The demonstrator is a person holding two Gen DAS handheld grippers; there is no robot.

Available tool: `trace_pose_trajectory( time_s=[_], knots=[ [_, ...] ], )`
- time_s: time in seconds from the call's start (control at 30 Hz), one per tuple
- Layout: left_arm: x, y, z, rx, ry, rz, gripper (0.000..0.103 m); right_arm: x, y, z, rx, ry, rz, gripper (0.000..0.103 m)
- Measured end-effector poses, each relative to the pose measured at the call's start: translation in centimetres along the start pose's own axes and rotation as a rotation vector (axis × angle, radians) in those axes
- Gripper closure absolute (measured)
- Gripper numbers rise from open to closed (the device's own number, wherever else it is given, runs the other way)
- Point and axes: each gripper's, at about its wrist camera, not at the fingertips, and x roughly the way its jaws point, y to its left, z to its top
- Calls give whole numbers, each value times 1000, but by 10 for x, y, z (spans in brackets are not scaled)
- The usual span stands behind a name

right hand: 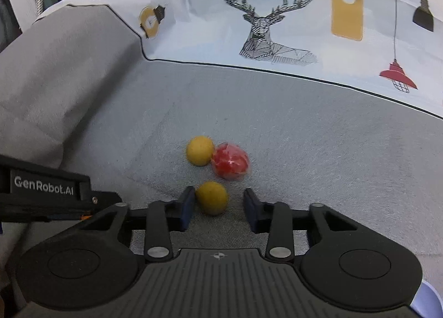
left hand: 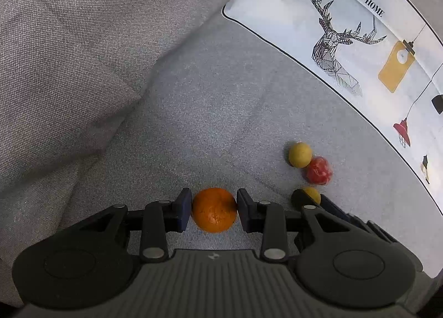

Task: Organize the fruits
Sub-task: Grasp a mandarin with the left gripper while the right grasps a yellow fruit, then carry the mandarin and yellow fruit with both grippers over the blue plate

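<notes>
In the left wrist view my left gripper [left hand: 214, 208] is shut on an orange [left hand: 214, 210], with both blue pads against its sides, just over the grey sofa seat [left hand: 207, 124]. To its right lie a yellow fruit [left hand: 300, 154], a red fruit in clear wrap [left hand: 318, 170] and a second yellow fruit [left hand: 312, 194], partly hidden by the right gripper's body. In the right wrist view my right gripper [right hand: 218, 204] is open around the near yellow fruit [right hand: 211, 197], which touches the left pad. The far yellow fruit [right hand: 200, 150] and the red fruit [right hand: 230, 161] lie just beyond.
A white cushion with a deer print [left hand: 346, 49] leans on the sofa back to the right; it also shows in the right wrist view [right hand: 263, 19]. A grey back cushion [left hand: 69, 55] rises at the left. The left gripper's body [right hand: 44, 193] is at the right wrist view's left edge.
</notes>
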Motion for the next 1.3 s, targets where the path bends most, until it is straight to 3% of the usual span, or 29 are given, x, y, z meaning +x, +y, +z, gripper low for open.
trace_pose_trajectory(
  time_s=[0.2, 0.43, 0.57, 0.7, 0.8, 0.97, 1.3],
  knots=[
    [-1, 2, -1, -6, 3, -16, 64, -22, -2, 3, -8, -35, -10, 77],
    [-5, -6, -7, 58, 8, -65, 64, -102, -18, 13, -15, -134, -64, 77],
    [-10, -17, -16, 133, 9, -97, 64, -158, -22, -4, -11, -200, -98, 77],
    [-20, -28, -31, 220, -4, -128, 64, -191, -36, -36, 90, -242, -118, 77],
    [-26, -41, -43, 312, -28, -137, 64, -195, -53, -63, 156, -226, -145, 77],
    [-29, -59, -56, 426, -68, -134, 64, -210, -75, -81, 157, -226, -233, 77],
    [-17, -61, -53, 433, -45, -107, 64, -213, -108, -100, 185, -193, -286, 77]
  ],
)
